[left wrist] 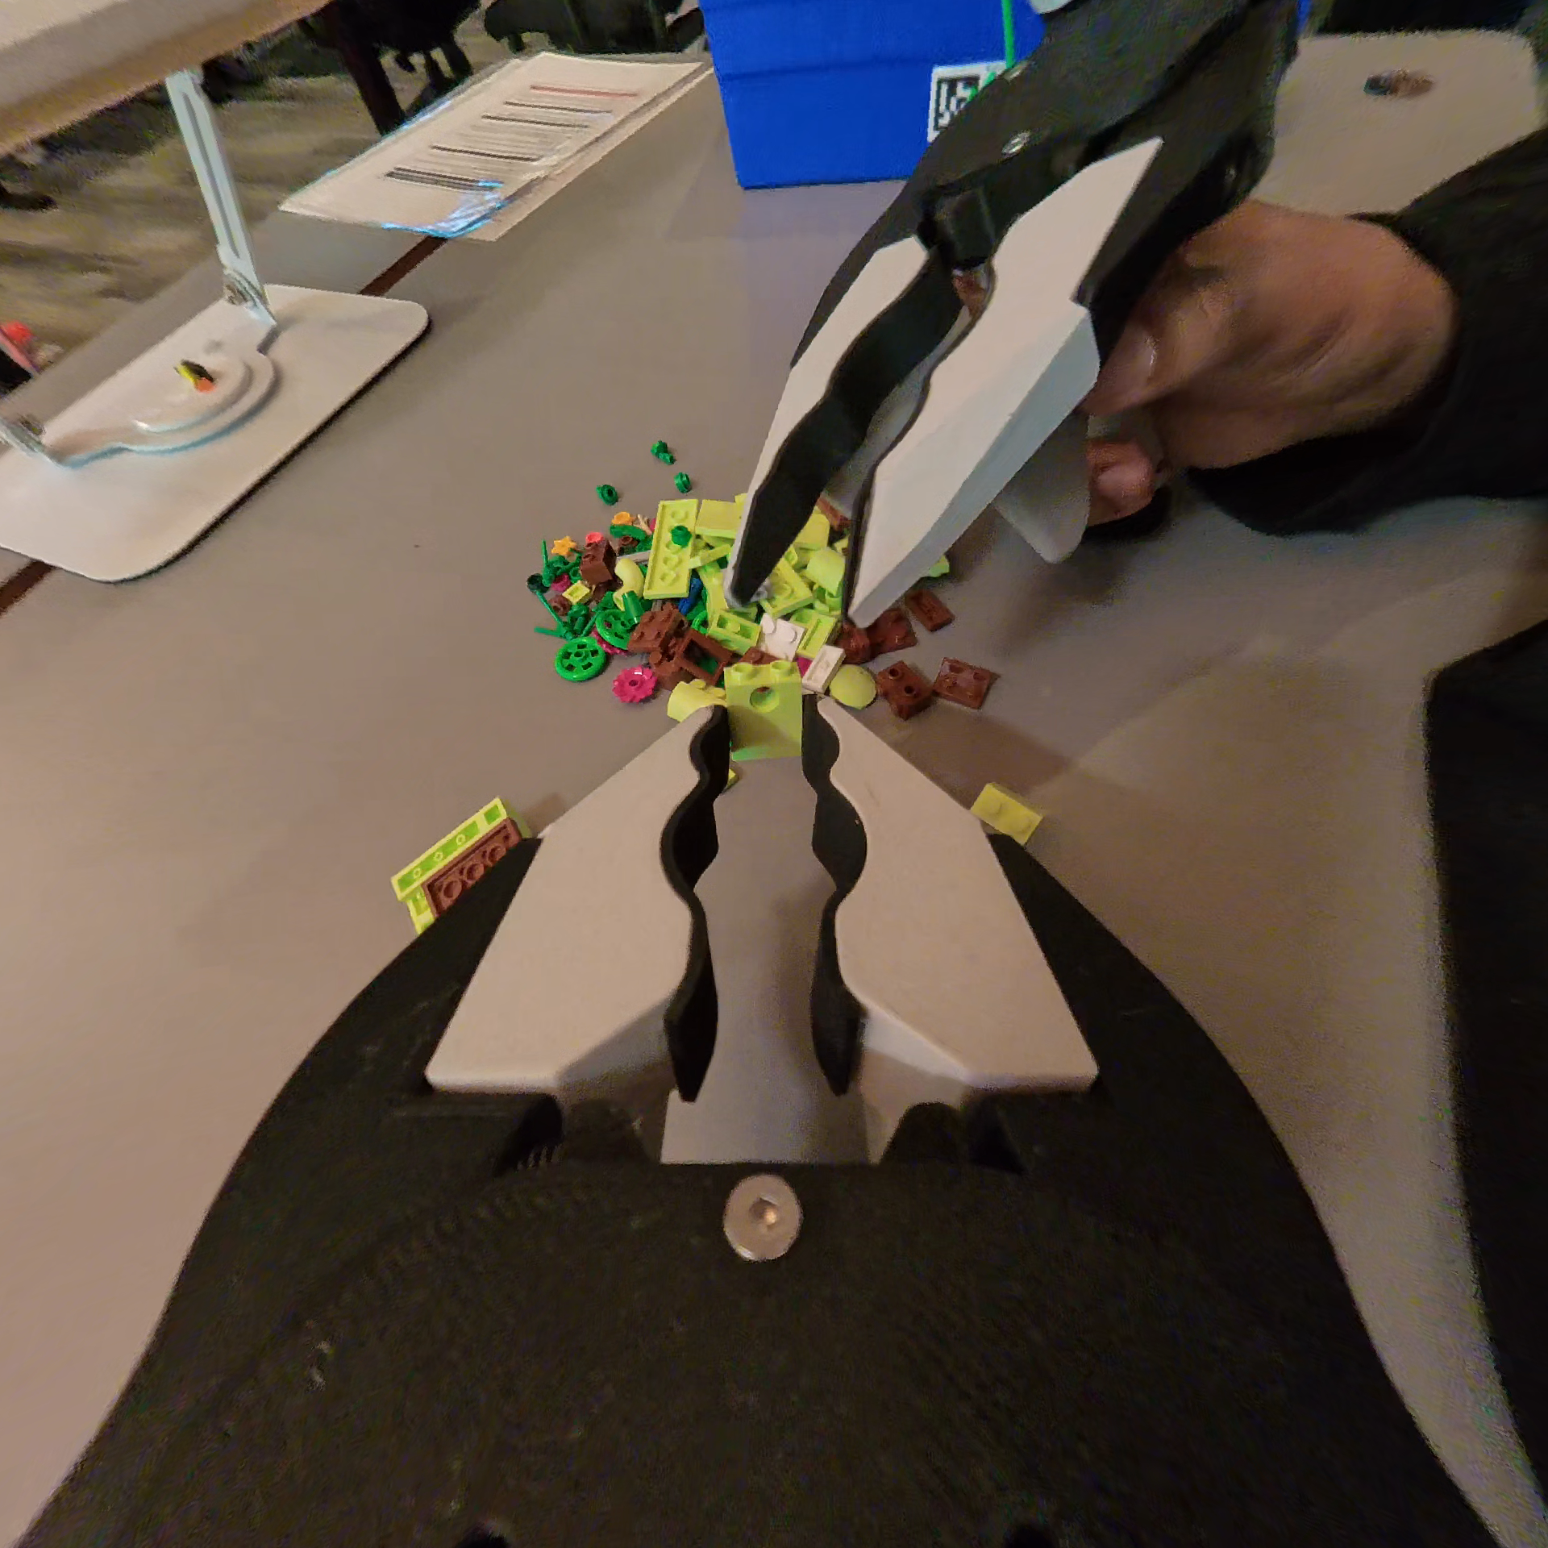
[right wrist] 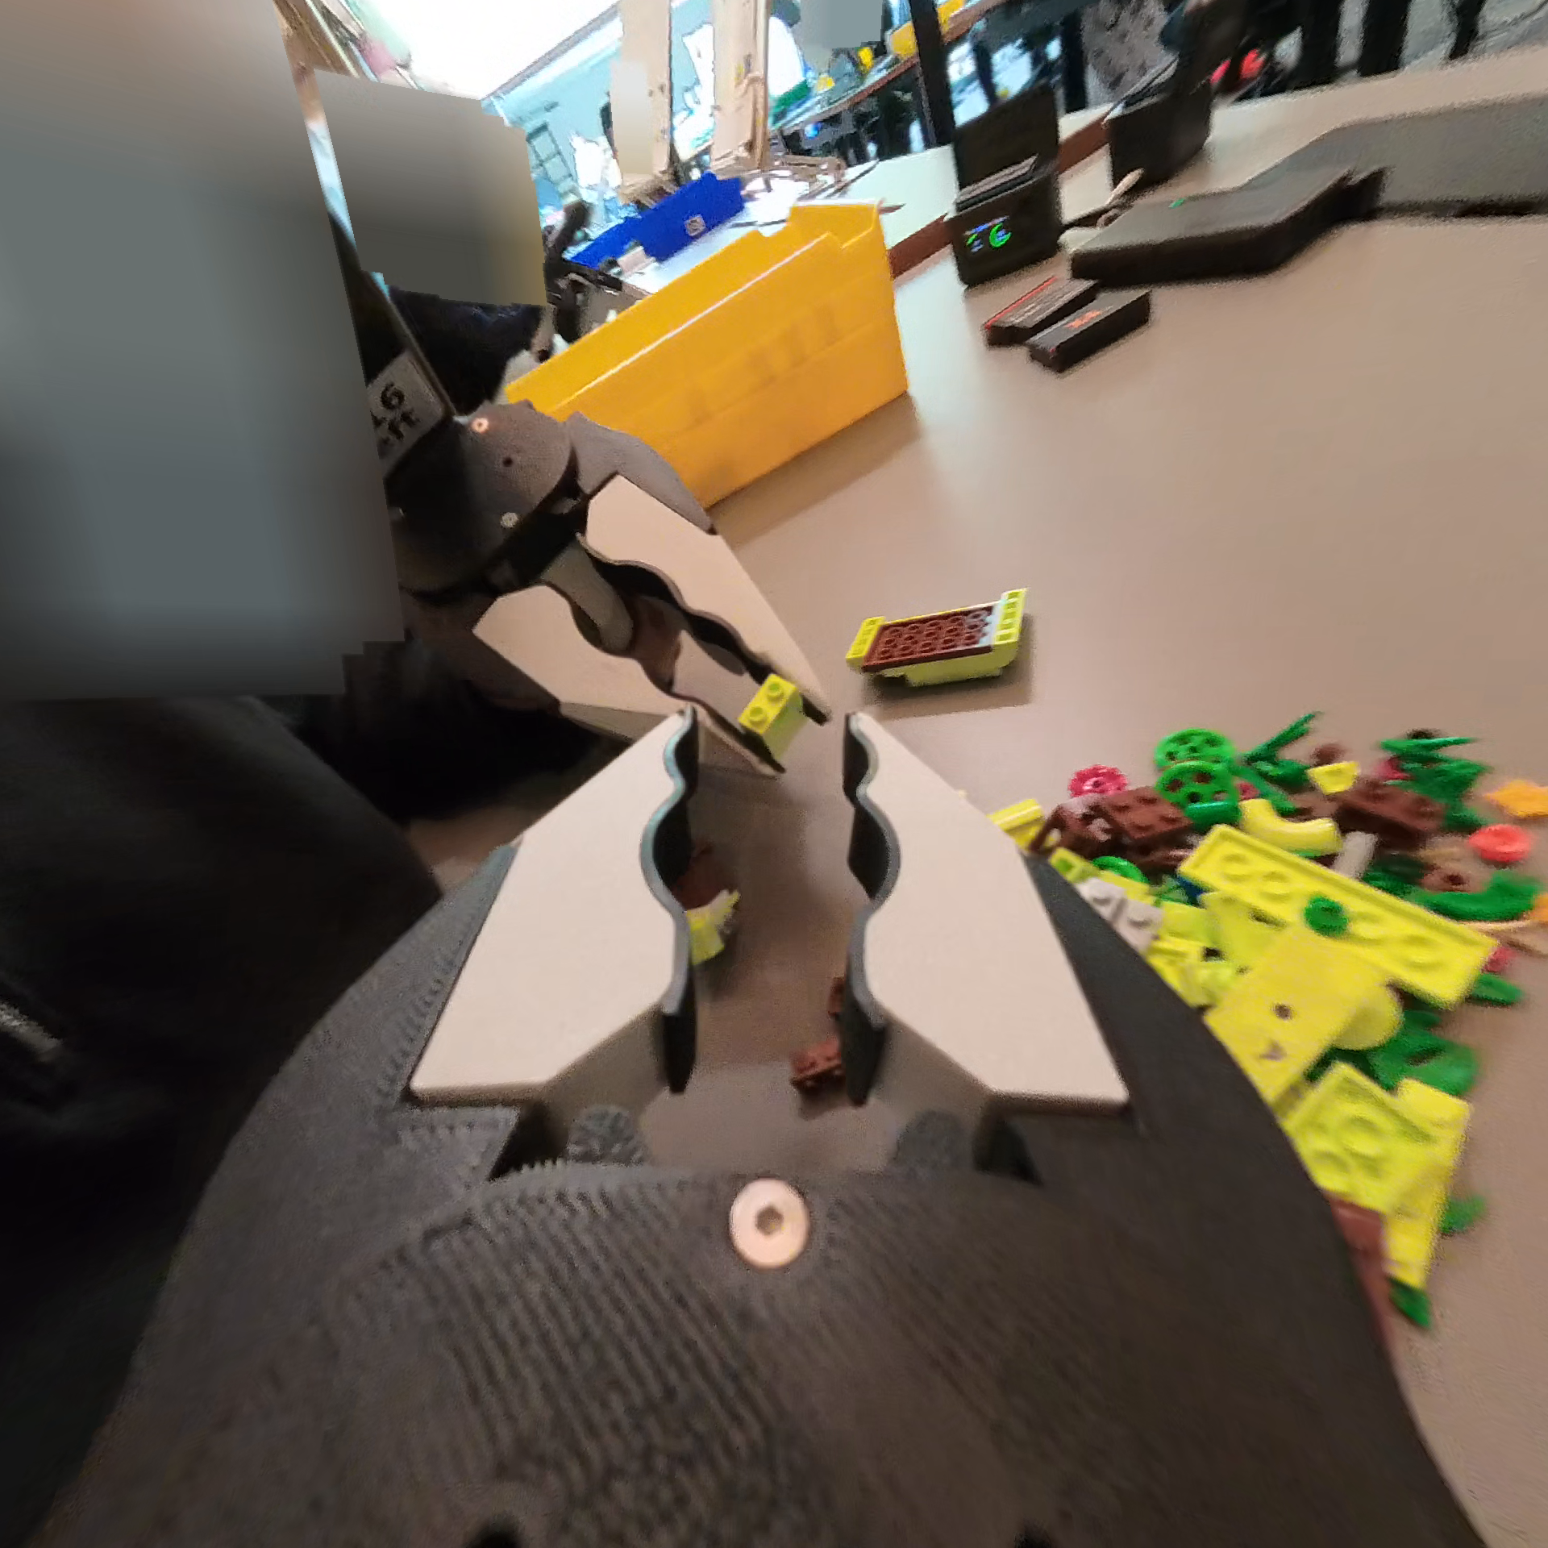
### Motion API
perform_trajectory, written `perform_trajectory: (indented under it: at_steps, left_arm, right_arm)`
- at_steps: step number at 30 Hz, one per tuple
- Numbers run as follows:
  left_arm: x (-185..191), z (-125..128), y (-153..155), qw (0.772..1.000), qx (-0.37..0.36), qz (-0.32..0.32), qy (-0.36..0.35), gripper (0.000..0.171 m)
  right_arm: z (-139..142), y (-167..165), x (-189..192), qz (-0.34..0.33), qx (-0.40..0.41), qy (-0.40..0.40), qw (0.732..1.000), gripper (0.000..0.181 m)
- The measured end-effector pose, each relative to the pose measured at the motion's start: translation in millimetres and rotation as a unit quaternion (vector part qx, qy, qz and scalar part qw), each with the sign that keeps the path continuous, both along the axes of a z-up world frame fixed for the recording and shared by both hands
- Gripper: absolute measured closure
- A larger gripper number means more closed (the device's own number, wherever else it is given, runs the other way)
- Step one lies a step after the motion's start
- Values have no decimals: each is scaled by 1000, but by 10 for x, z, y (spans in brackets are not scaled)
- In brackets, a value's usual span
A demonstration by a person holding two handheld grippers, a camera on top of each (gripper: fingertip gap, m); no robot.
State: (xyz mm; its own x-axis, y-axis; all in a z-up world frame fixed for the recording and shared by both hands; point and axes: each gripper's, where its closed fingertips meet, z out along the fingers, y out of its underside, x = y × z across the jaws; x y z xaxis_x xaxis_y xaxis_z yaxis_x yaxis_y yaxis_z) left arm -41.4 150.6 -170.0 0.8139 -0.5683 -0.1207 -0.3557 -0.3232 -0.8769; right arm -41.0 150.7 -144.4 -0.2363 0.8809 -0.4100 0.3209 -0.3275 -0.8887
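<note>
left gripper [left wrist: 764, 719] low at the near edge of the brick pile [left wrist: 745, 599], jaws closed on a lime 1x2 brick with side hole [left wrist: 764, 708] held upright between the tips; right wrist view shows the same lime brick pinched and lifted clear of the table [left wrist: 251, 754], so the pick looks done. right gripper [left wrist: 796, 599] comes in from 1 o'clock in the left wrist view, held by a hand [left wrist: 1256, 335], tips down in the middle of the pile with jaws apart and nothing clamped; one tip touches or sits just above a small grey piece, cannot tell which. in its own view the right gripper's jaws are open, a few small brown and lime pieces lying on the table between them. pile is a loose mix of lime plates, brown plates, green wheels, a pink gear, leaf bits, unsorted. partly built lime and brown assembly [left wrist: 456, 863] sits at 9 o'clock of the left gripper, apart from the pile, brown studded plate on a lime base. single lime 1x2 plate [left wrist: 1005, 811] lies at 3 o'clock of the left fingers. progress judgement: one small assembly started, one brick in hand, bulk of pieces loose. around: white stand base [left wrist: 209, 436] at 10 o'clock, blue bin [left wrist: 838, 100] and a paper sheet [left wrist: 503, 142] at 12 o'clock, yellow bin [right wrist: 729, 352] behind the left gripper in the right wrist view
</note>
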Motion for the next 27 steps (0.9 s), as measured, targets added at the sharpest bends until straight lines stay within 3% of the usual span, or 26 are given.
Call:
perform_trajectory:
  at_steps: [6, 9, 15, 18, 20, 21, 24, 25, 27]
  left_arm:
    - [64, 13, -6, 998, 35, 3, 57, 158]
    - [77, 0, -9, 996, 44, 3, 76, 158]
    - [94, 97, -7, 996, 70, 1, 47, 152]
    - [127, 196, -27, 997, 52, -12, -51, 137]
    - [164, 307, -61, 984, 14, -34, -172, 132]
    - [189, 387, -92, 967, -13, -54, -247, 130]
    - [181, 651, -184, 881, -86, -123, -448, 132]
    - [170, 679, -201, 862, -100, -137, -478, 137]
    - [192, 675, -221, 852, -109, -149, -491, 139]
  right_arm:
    - [-79, -120, -45, 22, -50, -31, 998, 154]
    - [-76, -138, -30, 29, -57, -34, 997, 174]
    - [-28, -81, 17, 32, -91, -27, 995, 175]
    - [72, -55, 46, 36, -110, -1, 993, 176]
    - [178, -79, 76, 52, -126, 26, 990, 176]
    - [241, -95, 94, 62, -136, 42, 988, 176]
    - [368, -129, 138, 83, -158, 74, 981, 176]
    - [398, -137, 149, 88, -163, 82, 979, 176]
    - [448, -164, 171, 101, -177, 94, 974, 176]
